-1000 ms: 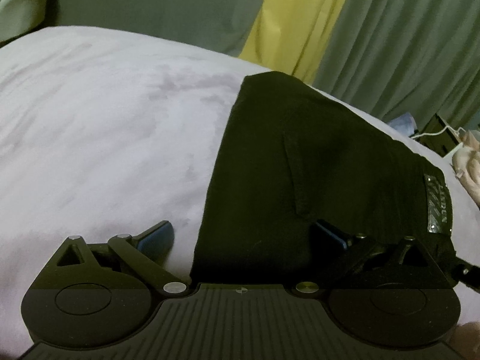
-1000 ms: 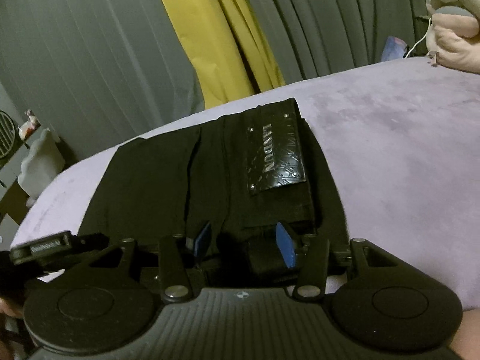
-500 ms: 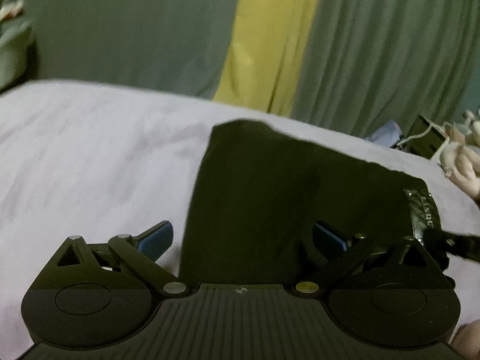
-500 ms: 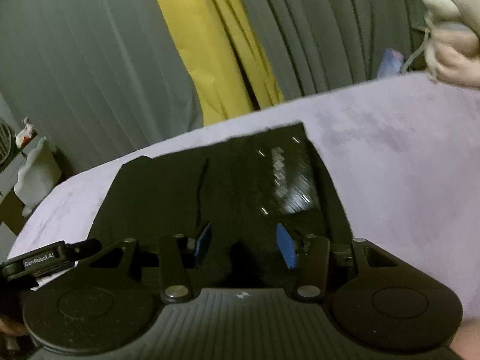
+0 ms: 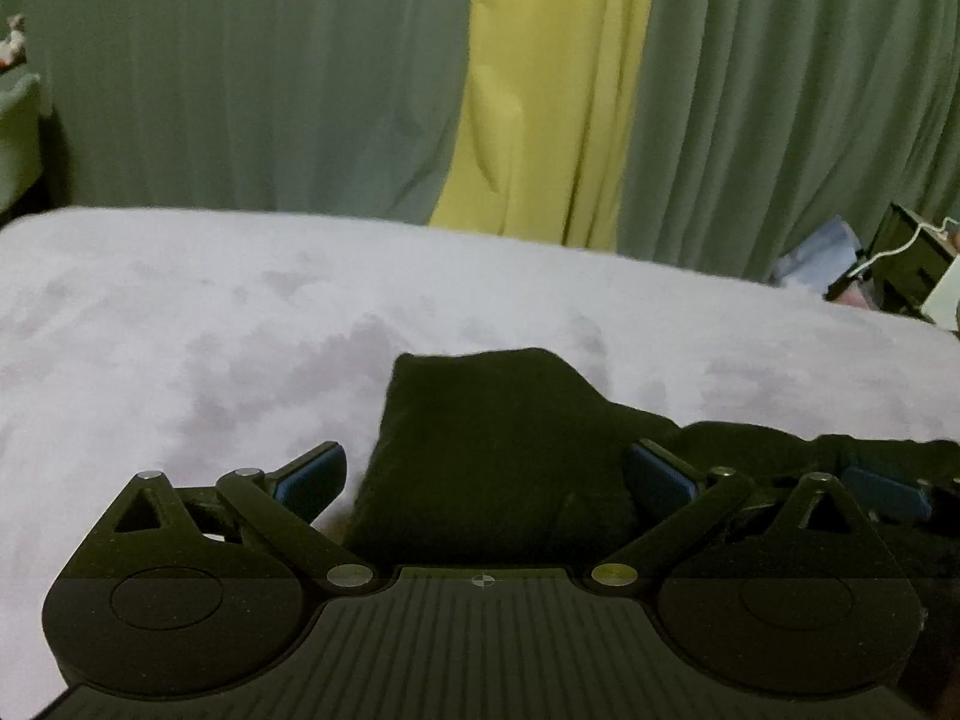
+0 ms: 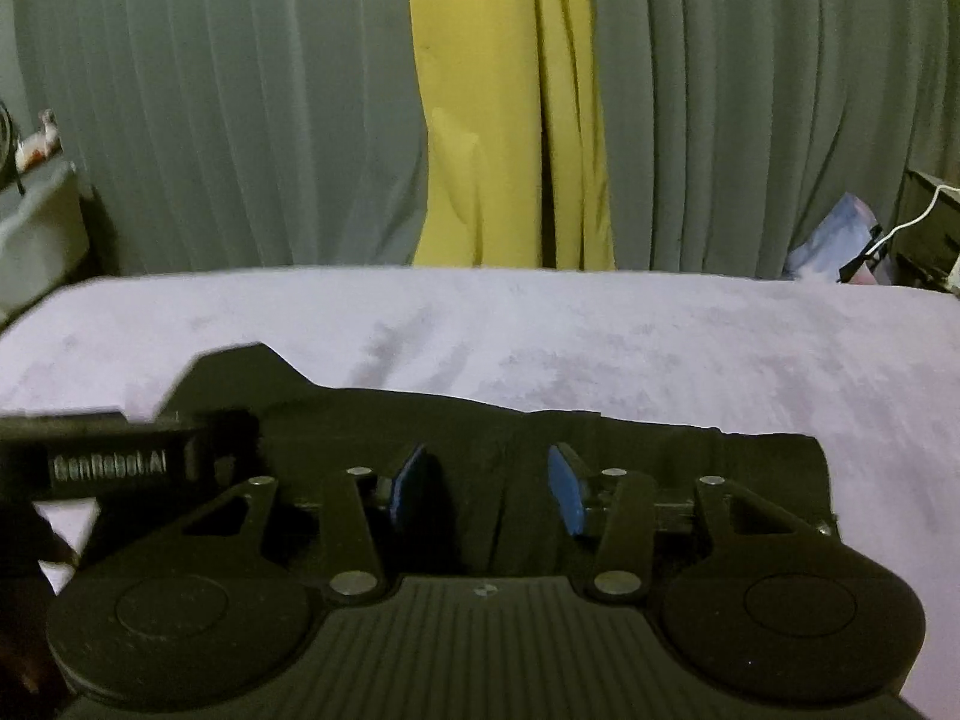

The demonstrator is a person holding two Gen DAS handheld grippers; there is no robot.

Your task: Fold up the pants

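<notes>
The black pants point(image 5: 498, 450) lie folded into a thick, dark bundle on the pale lilac bed point(image 5: 180, 312), near its front edge, their far edge uneven with one corner jutting up. The left claw point(image 5: 486, 474) stands wide apart, straddling the bundle's left end without pressing it. The right claw point(image 6: 489, 486) is closing, dark cloth between its blue pads point(image 6: 567, 489) (whether they pinch it I cannot tell).

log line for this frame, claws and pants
stage: mid-fold | left claw: open, straddling black pants edge | right claw: closing, pants fabric between pads | surface: lilac bed cover
</notes>
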